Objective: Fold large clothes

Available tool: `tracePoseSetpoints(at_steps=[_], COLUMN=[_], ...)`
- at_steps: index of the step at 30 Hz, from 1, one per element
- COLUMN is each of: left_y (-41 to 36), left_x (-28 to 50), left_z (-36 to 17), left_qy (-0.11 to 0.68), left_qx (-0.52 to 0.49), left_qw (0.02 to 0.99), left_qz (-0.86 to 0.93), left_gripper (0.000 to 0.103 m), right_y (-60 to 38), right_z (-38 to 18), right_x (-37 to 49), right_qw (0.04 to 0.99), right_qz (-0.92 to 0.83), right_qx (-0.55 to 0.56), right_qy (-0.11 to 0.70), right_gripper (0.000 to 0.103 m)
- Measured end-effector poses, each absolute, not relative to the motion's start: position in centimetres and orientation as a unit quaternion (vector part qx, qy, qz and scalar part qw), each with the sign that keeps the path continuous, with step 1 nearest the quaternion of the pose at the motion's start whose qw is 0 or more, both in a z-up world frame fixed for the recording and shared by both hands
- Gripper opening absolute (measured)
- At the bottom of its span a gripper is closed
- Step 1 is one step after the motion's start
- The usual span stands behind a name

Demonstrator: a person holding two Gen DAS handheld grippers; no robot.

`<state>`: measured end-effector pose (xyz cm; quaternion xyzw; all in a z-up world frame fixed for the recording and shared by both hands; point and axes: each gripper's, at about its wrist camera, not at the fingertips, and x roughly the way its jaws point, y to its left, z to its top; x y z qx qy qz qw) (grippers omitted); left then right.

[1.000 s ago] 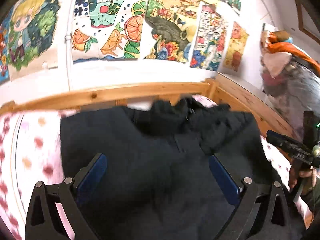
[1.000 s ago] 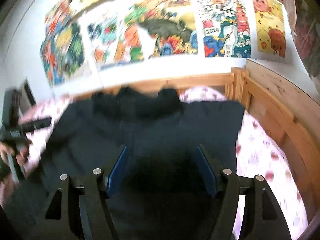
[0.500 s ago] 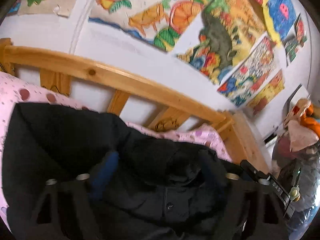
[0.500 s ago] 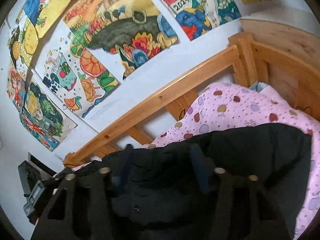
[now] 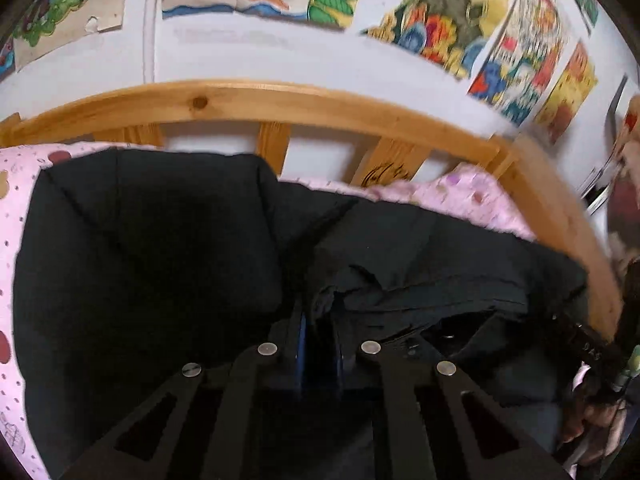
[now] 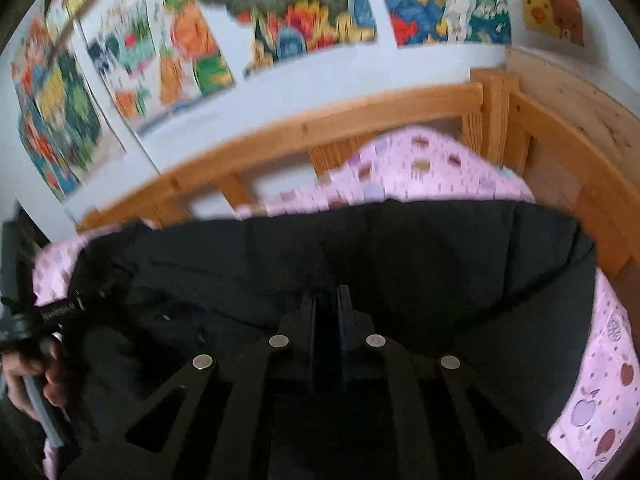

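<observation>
A large black garment (image 5: 160, 248) lies spread on the pink spotted sheet (image 5: 464, 196), its collar end bunched near the headboard. My left gripper (image 5: 318, 320) is closing its last bit on a raised fold of the black cloth, and the blue pads press on it. In the right wrist view the same garment (image 6: 440, 264) fills the middle, and my right gripper (image 6: 327, 300) has its jaws closing tight on the cloth near the upper edge. Each view shows the other gripper at its side: the right one (image 5: 588, 348) and the left one (image 6: 48, 312), held by a hand (image 6: 36, 376).
A wooden slatted bed rail (image 5: 240, 96) runs behind the garment and turns along the right side (image 6: 560, 140). Colourful drawings (image 6: 280, 12) cover the white wall above. Pink sheet (image 6: 600, 392) shows at the right of the garment.
Both grippers came down and forward onto the garment's far end. Their jaws went from wide open to shut on the black cloth.
</observation>
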<state>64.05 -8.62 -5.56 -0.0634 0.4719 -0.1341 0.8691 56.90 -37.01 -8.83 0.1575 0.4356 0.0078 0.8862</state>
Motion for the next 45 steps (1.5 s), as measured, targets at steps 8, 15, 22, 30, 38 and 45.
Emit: tracePoseSetpoints(at_steps=[8,15,22,30,38,45], left_y=[-9.7,-7.7,-6.1,-9.4,-11.4,-10.0], left_x=[64.6,61.6,58.5,62.6,63.9,62.4], left_z=[-9.3,-5.6,0.1,-1.0,-8.1,-5.8], left_qy=[0.472,0.413,0.323,0.346,0.433,0.409], left_qx=[-0.029,-0.058,-0.074,-0.065,-0.010,-0.036], left_qw=[0.875,0.898,0.933,0.924,0.887,0.898], left_qz=[-0.107,-0.142,-0.139,-0.148,-0.159,-0.161], left_gripper=[0.011,0.028,0.061,0.065,0.067,0.067], right_y=[-36.2,-36.5,-37.6,-35.6,-33.4,-34.2], right_z=[-13.4,-11.4,-6.2,-5.3,-11.9,-10.8], right_x=[58.3,55.6,51.7,56.6,57.9,56.2], right_qw=[0.878,0.900,0.922,0.925,0.898,0.914], right_qz=[0.001,-0.009,-0.023,0.026,0.042,0.049], right_qx=[0.137,0.127,0.112,0.126,0.073,0.098], right_qy=[0.460,0.417,0.371,0.358,0.431,0.390], right_gripper=[0.008,0.009,0.015,0.039,0.038,0.039])
